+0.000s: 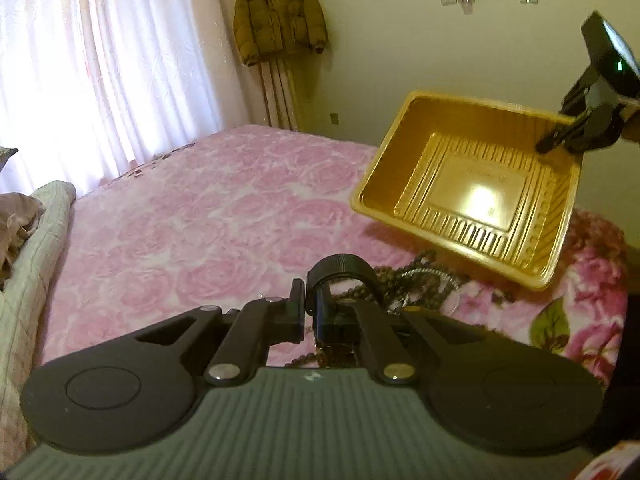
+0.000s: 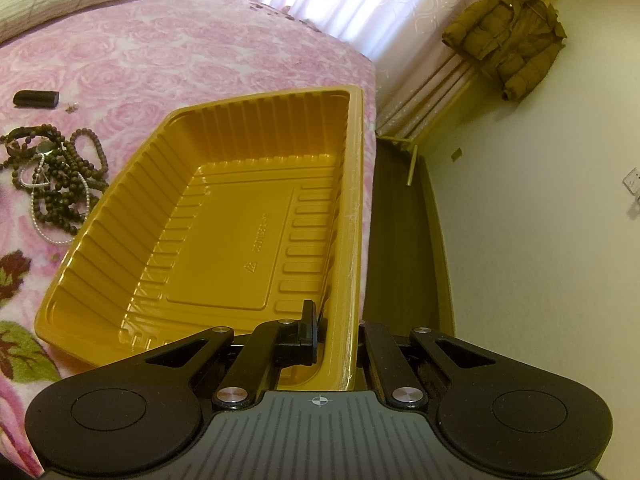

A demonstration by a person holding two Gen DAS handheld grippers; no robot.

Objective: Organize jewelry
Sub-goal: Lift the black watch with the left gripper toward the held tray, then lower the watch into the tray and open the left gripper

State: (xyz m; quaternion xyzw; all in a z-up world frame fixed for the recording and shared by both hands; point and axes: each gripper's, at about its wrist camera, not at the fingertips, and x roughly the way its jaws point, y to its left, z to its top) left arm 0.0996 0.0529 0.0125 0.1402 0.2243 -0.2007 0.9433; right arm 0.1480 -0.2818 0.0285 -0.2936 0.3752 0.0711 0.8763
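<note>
Jewelry (image 2: 52, 176), a tangle of dark beads and a pearl strand, lies heaped on the pink bedspread (image 2: 160, 64) just beside the gold tray (image 2: 132, 184), which holds nothing yet. The left gripper (image 1: 310, 300) has its jaws together on a black looped band (image 1: 340, 266) above the heap, while the right gripper (image 2: 336, 320) is clamped on the tray's rim, tilting it up. Sorting looks barely begun: every piece is still outside the tray.

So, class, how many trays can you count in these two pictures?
1. A single gold ribbed plastic tray, empty, is held tilted over the pink floral bedspread, its rim pinched in the right claw. Other trays may lie out of view.
</note>
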